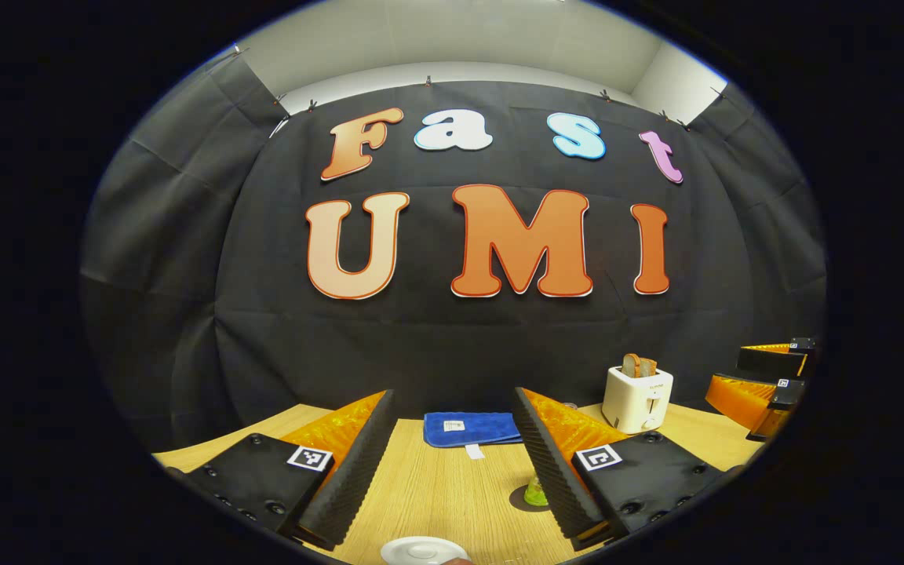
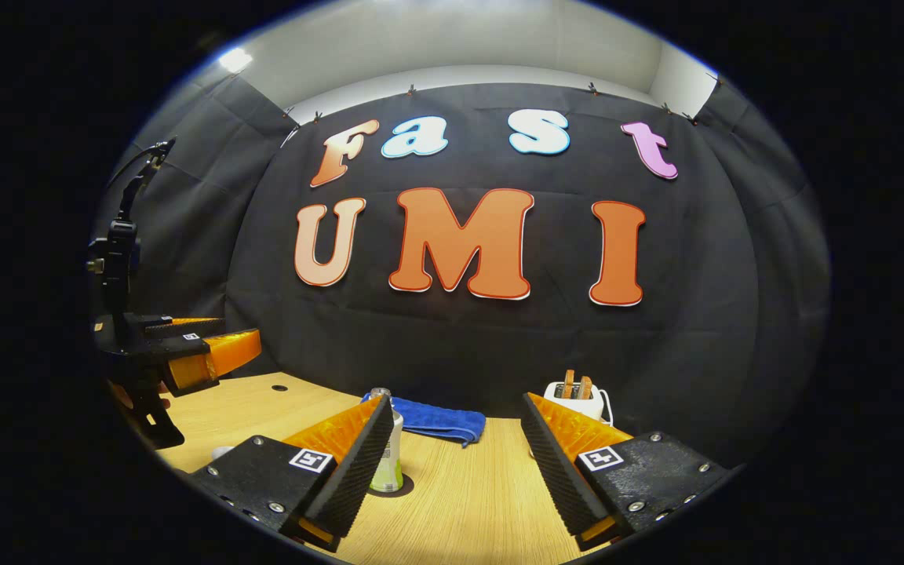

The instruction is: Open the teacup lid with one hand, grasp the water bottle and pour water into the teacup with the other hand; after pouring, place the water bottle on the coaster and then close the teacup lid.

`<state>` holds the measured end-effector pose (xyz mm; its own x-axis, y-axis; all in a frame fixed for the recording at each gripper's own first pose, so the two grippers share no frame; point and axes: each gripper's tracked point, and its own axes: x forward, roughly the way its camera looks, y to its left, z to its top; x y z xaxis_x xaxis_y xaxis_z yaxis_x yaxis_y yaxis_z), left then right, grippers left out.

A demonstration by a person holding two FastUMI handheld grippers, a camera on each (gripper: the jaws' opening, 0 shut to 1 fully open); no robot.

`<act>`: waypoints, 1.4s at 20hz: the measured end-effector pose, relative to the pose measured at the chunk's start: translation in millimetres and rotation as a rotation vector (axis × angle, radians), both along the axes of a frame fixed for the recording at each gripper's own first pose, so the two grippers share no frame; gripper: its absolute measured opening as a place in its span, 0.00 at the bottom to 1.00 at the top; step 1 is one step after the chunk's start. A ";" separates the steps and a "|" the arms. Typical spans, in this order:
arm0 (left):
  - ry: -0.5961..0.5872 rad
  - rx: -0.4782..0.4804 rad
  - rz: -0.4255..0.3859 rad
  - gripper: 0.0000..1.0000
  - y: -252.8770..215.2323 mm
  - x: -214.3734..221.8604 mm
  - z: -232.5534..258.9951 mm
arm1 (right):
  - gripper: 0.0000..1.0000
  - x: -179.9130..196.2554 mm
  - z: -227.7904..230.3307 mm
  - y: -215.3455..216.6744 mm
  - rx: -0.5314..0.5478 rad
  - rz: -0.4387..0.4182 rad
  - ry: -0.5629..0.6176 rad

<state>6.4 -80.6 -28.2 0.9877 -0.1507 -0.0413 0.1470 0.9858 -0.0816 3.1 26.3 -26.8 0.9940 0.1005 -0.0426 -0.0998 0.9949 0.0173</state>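
Currently both grippers sit over the wooden table (image 1: 452, 494), empty and spread wide. Left gripper (image 1: 452, 463): fingers apart, nothing between them. The white teacup lid (image 1: 423, 551) is right below it, at the near bottom edge between the fingers; cup body is cut off, can't tell more. Water bottle (image 1: 536, 492) is just inside its right finger, mostly hidden behind it, standing on a dark round coaster (image 1: 521, 499). Blue cloth (image 1: 472, 429) is straight ahead, toaster (image 1: 638, 398) with bread ahead-right. The right gripper (image 1: 766, 384) shows far right, off the table.

Right gripper (image 2: 452, 463): also spread, not gripping. Bottle (image 2: 386, 455) is upright just behind its left finger, partly covered by it, on the coaster (image 2: 402, 488). Cloth (image 2: 440, 421) ahead, toaster (image 2: 577, 399) ahead-right beyond the right finger. The left gripper (image 2: 185, 349) is well off to its left, raised above the table.
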 end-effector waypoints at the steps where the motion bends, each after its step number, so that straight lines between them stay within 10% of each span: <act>1: 0.002 0.003 0.001 0.97 0.9 -1.9 -0.8 | 0.98 -0.1 0.9 0.2 -0.003 0.000 -0.007; 28: -0.015 0.014 0.013 0.97 3.3 -6.5 -4.3 | 0.98 -3.6 -5.4 5.1 0.007 0.005 -0.011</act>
